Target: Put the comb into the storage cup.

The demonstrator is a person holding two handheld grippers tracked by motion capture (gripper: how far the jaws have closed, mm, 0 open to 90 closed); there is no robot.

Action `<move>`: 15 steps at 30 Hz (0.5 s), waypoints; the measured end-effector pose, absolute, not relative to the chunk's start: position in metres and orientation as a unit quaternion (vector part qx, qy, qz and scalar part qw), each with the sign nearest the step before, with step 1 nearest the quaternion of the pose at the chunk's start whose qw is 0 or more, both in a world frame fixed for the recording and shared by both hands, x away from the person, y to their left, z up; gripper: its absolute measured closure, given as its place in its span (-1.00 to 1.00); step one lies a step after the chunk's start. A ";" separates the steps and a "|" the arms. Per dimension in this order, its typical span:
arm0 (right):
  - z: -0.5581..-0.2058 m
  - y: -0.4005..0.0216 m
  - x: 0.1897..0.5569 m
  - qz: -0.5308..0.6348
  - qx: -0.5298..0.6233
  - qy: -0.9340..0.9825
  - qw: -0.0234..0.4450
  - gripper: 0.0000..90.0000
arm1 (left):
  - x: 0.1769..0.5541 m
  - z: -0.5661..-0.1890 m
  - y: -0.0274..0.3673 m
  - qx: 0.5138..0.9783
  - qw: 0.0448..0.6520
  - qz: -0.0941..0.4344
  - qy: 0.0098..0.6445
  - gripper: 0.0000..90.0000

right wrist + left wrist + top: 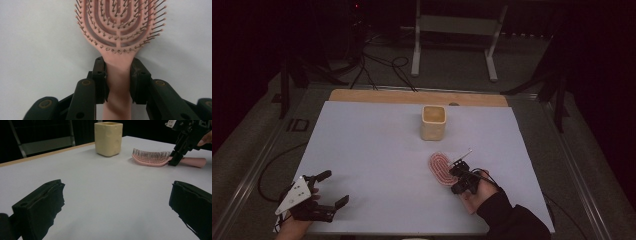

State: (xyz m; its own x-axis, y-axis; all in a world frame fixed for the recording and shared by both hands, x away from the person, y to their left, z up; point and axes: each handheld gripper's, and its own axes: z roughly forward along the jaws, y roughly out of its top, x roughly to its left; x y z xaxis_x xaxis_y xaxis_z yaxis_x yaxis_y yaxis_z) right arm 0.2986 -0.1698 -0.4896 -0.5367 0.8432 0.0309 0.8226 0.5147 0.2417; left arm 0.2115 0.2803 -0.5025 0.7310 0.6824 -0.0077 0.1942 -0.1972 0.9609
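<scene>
Your right gripper [117, 75] is clamped on the neck of the pink hairbrush [117, 30], bristles up, lying near the table's [372, 150] right edge. Your left gripper [328, 189] rests wide apart, empty, at the near-left corner. Cream cup [433, 122] stands toward the far edge. White tabletop; dim room, cables on the floor [377, 65].

Nothing legible anywhere: no words, brand marks, numbers or signs can be made out on any surface in these views.
</scene>
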 end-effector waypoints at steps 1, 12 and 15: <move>-0.489 -0.170 0.298 0.119 0.477 0.869 0.047 0.56 | 0.211 -0.503 0.280 0.742 0.561 0.217 0.295 -1.00; -0.472 -0.177 0.297 0.181 0.457 0.869 0.056 0.56 | 0.212 -0.503 0.281 0.742 0.561 0.217 0.296 -1.00; -0.468 -0.178 0.296 0.197 0.450 0.870 0.052 0.56 | 0.212 -0.503 0.281 0.742 0.561 0.217 0.296 -1.00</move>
